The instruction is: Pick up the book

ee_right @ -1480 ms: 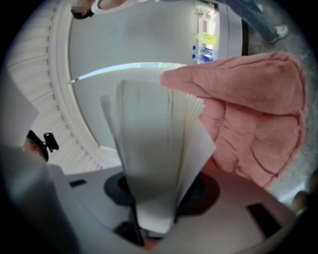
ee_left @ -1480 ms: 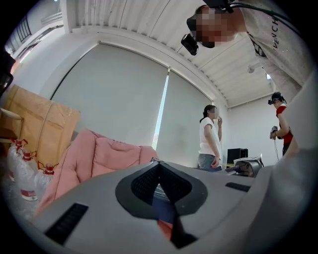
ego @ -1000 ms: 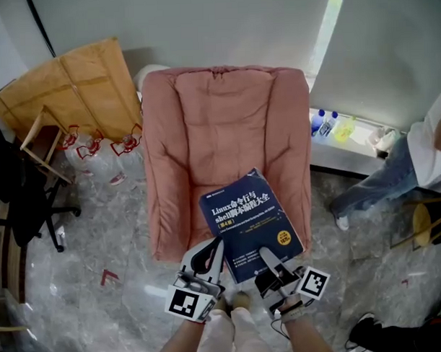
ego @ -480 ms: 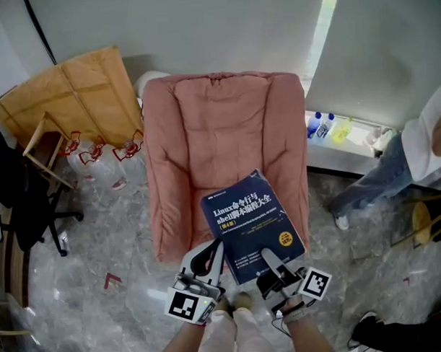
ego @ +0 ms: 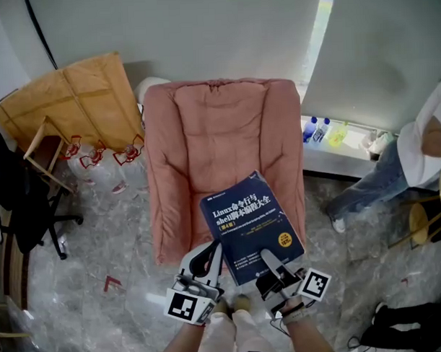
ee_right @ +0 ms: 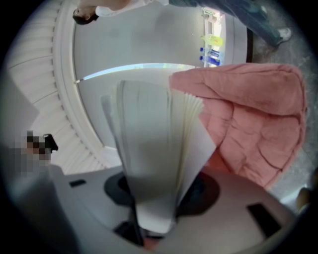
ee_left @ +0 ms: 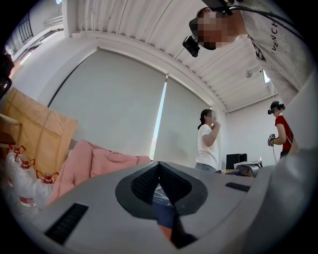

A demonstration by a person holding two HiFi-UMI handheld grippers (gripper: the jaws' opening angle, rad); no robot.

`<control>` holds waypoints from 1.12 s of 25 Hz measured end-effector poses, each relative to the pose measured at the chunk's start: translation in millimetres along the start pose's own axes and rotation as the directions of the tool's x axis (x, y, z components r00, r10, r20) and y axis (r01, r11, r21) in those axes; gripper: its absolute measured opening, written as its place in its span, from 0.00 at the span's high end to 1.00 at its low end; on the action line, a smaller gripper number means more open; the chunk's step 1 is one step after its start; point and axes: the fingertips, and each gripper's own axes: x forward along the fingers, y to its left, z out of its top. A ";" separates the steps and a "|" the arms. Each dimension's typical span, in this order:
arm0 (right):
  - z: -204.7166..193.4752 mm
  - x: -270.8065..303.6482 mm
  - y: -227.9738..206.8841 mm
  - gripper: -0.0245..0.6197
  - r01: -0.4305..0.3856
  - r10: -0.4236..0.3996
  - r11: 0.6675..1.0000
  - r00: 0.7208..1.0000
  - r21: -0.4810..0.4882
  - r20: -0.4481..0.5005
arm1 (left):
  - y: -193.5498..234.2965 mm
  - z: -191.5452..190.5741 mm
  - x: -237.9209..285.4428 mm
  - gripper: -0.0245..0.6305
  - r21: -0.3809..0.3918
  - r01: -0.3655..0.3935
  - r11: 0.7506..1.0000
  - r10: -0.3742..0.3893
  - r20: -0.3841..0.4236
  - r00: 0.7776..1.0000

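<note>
The pink armchair (ego: 219, 135) fills the middle of the head view, on a marbled floor (ego: 100, 241), with folded cardboard (ego: 73, 97) leaned against the wall to its left. Over the front part of its seat the blue book (ego: 251, 225) is seen, cover up and turned a little askew, its near edge reaching past the seat's front lip.

That near edge is gripped at both ends. The left gripper (ego: 211, 255) is clenched on the book's near left corner; in the left gripper view a sliver of dark blue cover is pinched between pads that almost meet. The right gripper (ego: 270, 264) is clamped on the near right part, and in the right gripper view a thick wedge of pale pages is seen fanning out from between its jaws, with the armchair beyond.

The grasp is therefore judged done, and the lift appears to be under way. Whether the book's far edge is clear of the cushion cannot be told. What is left, by this reading, is for the book to be carried fully free of the armchair.
</note>
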 end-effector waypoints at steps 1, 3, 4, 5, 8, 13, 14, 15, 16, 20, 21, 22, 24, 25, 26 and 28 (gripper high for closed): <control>-0.4 -0.2 1.1 0.69 0.001 -0.001 1.000 1.000 -0.001 0.001 | -0.4 0.9 -1.1 0.94 0.000 0.001 1.000 -0.001 0.000 1.000; -0.2 0.1 2.9 0.69 0.002 -0.002 1.000 1.000 -0.001 0.004 | -1.0 2.4 -2.5 0.94 0.001 0.004 1.000 -0.004 -0.001 1.000; 0.1 0.7 3.6 0.69 0.002 -0.002 1.000 1.000 0.003 0.007 | -1.2 2.5 -3.2 0.94 0.002 0.005 1.000 -0.005 -0.002 1.000; 0.2 1.1 4.5 0.69 -0.001 0.000 1.000 1.000 0.007 0.011 | -1.4 2.2 -4.3 0.94 0.002 0.005 1.000 -0.005 -0.004 1.000; 1.2 2.4 9.5 0.69 -0.010 0.009 1.000 1.000 0.013 0.017 | -1.1 2.2 -8.0 0.94 -0.003 0.000 1.000 0.000 -0.007 1.000; 4.0 5.9 18.1 0.69 -0.012 0.012 1.000 1.000 0.002 0.011 | -0.7 5.8 -10.9 0.94 -0.004 0.000 1.000 0.000 -0.012 1.000; 3.5 6.5 19.7 0.69 -0.013 0.013 1.000 1.000 0.001 0.010 | -1.0 6.7 -11.5 0.94 -0.002 0.002 1.000 -0.002 -0.012 1.000; 3.1 7.2 21.3 0.69 -0.015 0.015 1.000 1.000 0.001 0.009 | -1.1 8.4 -11.4 0.94 -0.001 0.004 1.000 -0.004 -0.010 1.000; 3.1 8.2 23.1 0.69 -0.016 0.016 1.000 1.000 0.002 0.009 | -1.0 10.8 -10.7 0.94 0.001 0.006 1.000 -0.006 -0.006 1.000; 3.2 11.9 30.1 0.69 -0.024 0.024 1.000 1.000 0.006 0.006 | -0.2 20.6 -6.7 0.94 0.006 0.013 1.000 -0.013 0.011 1.000; 3.3 12.3 32.1 0.69 -0.025 0.025 1.000 1.000 0.006 0.005 | -0.3 22.6 -5.9 0.94 0.006 0.014 1.000 -0.014 0.013 1.000; 3.6 12.5 34.0 0.69 -0.024 0.024 1.000 1.000 0.008 0.004 | -0.5 24.5 -5.1 0.94 0.006 0.015 1.000 -0.015 0.015 1.000; 4.2 13.0 37.3 0.69 -0.023 0.022 1.000 1.000 0.013 0.004 | -0.5 27.5 -3.9 0.94 0.005 0.015 1.000 -0.015 0.017 1.000; 4.6 13.3 38.7 0.69 -0.023 0.022 1.000 1.000 0.013 0.005 | -0.4 28.6 -3.4 0.94 0.004 0.016 1.000 -0.016 0.016 1.000; 5.2 13.7 40.1 0.69 -0.022 0.022 1.000 1.000 0.013 0.005 | -0.3 29.6 -2.6 0.94 0.004 0.016 1.000 -0.016 0.013 1.000; 6.5 15.0 43.6 0.69 -0.021 0.021 1.000 1.000 0.016 0.004 | 0.1 33.0 -0.8 0.94 0.002 0.016 1.000 -0.016 0.011 1.000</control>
